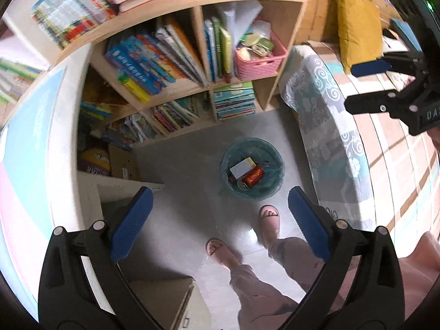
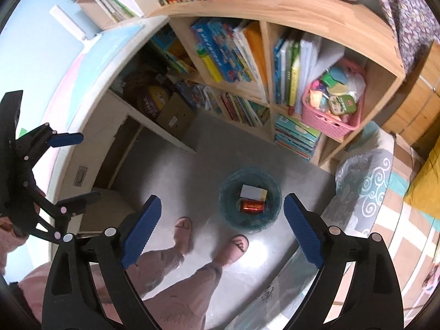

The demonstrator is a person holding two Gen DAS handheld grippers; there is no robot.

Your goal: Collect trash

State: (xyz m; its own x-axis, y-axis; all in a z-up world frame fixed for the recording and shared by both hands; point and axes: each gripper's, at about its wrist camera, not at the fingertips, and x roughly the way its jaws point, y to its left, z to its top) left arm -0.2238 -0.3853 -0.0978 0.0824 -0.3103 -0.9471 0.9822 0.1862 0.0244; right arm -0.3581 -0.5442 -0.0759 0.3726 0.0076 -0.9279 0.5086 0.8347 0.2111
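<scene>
I hold both grippers high, pointing down at the floor. My left gripper and right gripper have jaws spread wide, holding nothing. The bin stands below by my feet, with a red can and white box inside.

Inside the teal-lined waste bin, a red can hides part of a white-and-yellow box — lettering on both too small to read. The right gripper is cut off by the frame's right edge. Book spines on the wooden bookshelf blur — titles illegible. The person's legs run out of frame.
</scene>
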